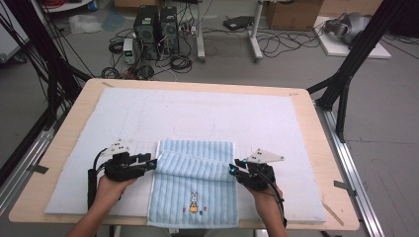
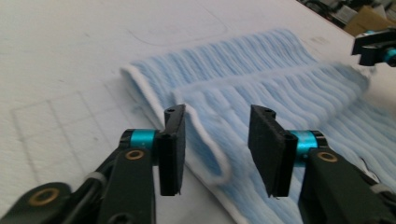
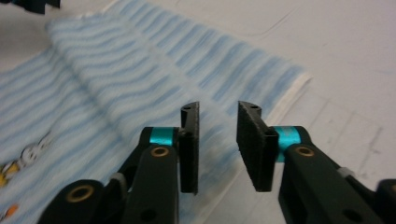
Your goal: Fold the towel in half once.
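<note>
A light blue striped towel [image 1: 195, 182] with a small rabbit motif [image 1: 193, 202] lies on the white mat near the table's front edge. Its far part is folded back toward me and forms a raised roll across it. My left gripper [image 1: 152, 162] sits at the left end of that fold. In the left gripper view its jaws [image 2: 217, 114] stand apart, with the towel's white-edged fold [image 2: 205, 140] lying loose between them. My right gripper [image 1: 233, 167] is at the fold's right end. Its jaws [image 3: 218, 108] are open over the towel's edge [image 3: 93, 74], not pressing it.
A white foam mat [image 1: 197, 113] covers most of the wooden table [image 1: 326, 148]. Beyond the far edge, computer towers [image 1: 155, 29], cables and a cardboard box [image 1: 291, 12] stand on the floor. Black frame posts [image 1: 346, 74] flank the table.
</note>
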Demonstrator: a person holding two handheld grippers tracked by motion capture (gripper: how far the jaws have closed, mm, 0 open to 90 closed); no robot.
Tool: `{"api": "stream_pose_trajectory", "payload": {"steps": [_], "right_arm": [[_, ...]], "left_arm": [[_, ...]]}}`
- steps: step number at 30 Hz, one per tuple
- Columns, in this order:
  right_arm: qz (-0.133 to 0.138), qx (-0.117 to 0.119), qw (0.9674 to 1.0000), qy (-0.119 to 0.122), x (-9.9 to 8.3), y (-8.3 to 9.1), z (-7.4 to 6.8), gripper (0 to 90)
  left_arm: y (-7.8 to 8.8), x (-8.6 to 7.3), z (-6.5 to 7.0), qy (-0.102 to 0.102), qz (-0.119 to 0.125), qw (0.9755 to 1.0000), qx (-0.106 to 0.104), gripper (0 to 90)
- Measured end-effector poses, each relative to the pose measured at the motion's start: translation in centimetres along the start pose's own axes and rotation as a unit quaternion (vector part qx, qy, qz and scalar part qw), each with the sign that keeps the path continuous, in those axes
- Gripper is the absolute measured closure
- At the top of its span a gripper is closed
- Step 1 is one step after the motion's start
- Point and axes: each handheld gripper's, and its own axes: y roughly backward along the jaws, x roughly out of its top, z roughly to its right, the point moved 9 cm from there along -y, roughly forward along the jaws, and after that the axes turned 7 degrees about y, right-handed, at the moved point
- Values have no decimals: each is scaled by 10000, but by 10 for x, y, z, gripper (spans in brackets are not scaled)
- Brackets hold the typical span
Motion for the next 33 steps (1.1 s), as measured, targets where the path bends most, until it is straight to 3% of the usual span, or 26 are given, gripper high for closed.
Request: {"api": "stream_pose_trajectory", "payload": {"steps": [4,6,7,9,15,17,19,20,23,27,31,33], "right_arm": [[46,-296,9994,-181,6,-8,19,623],[-24,-390,9990,-198,6,-16,27,623],[-98,-386,9989,-238,5,-21,30,626],[-259,-378,9986,-260,3,-31,34,642],[-495,-210,9977,-412,-1,-54,41,657],[-665,-132,9973,-298,-5,-59,39,830],[-680,-122,9976,-76,-3,-60,37,868],[-672,-125,9977,9,0,-59,36,868],[-448,-228,9987,8,11,-56,40,868],[-439,-439,9981,-52,15,-61,51,868],[-513,-505,9974,-81,13,-70,58,865],[-646,-406,9970,-137,9,-74,56,828]], "left_arm": [[-10,13,-16,208,8,9997,105,505],[-17,17,-21,222,-70,9997,115,542],[-21,17,-24,187,-140,9996,174,606],[-30,19,-27,229,-251,9992,196,626],[-56,14,-35,224,-580,9970,469,607],[-59,12,-35,-60,-592,9965,585,654],[-58,14,-32,-250,-520,9970,517,856],[-58,17,-32,-349,-485,9969,522,871],[-57,26,-33,-221,-298,9980,503,878],[-62,34,-40,8,-227,9983,540,877],[-71,34,-49,15,-319,9962,806,867],[-72,31,-53,31,-377,9949,931,805]]}}
